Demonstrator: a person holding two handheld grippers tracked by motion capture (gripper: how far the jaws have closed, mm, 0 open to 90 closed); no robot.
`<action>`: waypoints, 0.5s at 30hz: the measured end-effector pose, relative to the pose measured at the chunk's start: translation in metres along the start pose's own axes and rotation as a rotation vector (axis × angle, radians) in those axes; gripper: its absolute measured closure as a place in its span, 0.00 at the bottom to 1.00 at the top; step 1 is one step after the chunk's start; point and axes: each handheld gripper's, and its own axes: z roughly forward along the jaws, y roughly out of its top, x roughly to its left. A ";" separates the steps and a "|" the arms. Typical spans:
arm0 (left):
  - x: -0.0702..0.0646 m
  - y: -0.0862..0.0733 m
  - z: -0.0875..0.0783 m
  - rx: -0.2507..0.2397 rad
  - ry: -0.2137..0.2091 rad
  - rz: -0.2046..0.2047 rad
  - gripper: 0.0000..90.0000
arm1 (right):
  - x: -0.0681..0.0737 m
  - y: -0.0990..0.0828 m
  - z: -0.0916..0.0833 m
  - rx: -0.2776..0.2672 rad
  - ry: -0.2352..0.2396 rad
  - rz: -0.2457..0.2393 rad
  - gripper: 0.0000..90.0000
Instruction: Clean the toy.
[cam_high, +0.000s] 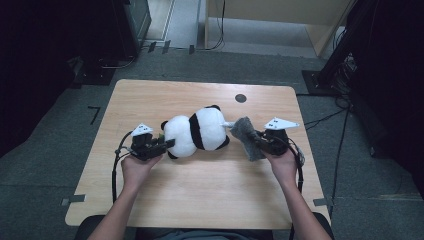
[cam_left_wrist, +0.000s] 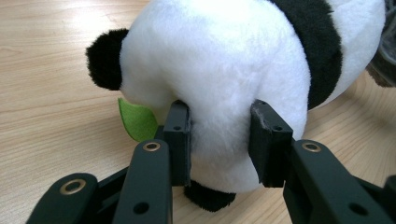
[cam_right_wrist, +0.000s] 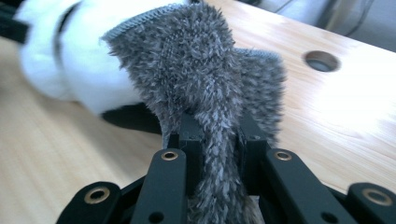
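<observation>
Pinning the panda plush (cam_high: 196, 131) with our left gripper (cam_high: 168, 143), right gripper (cam_high: 254, 140) clamping the grey fuzzy cloth (cam_high: 245, 136) beside it; we'd wipe gently, keeping the plush steady.

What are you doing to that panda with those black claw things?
A person at a wooden table holds a gripper in each hand. The left gripper is squeezing the white fur of a toy panda that lies on the table. The right gripper is clamped on a fuzzy grey cloth, held up right beside the panda's other end. It looks like the cloth may be for wiping or covering the panda, though that is a guess.
</observation>
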 end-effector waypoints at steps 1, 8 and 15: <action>0.000 0.000 0.000 0.000 0.000 -0.002 0.71 | -0.006 -0.002 0.000 0.002 -0.017 0.013 0.86; 0.000 0.000 0.000 -0.002 0.000 -0.002 0.71 | -0.035 -0.012 0.008 -0.013 -0.089 0.099 0.86; 0.000 0.000 0.000 -0.004 0.002 0.000 0.71 | -0.056 -0.020 0.022 -0.040 -0.170 0.133 0.85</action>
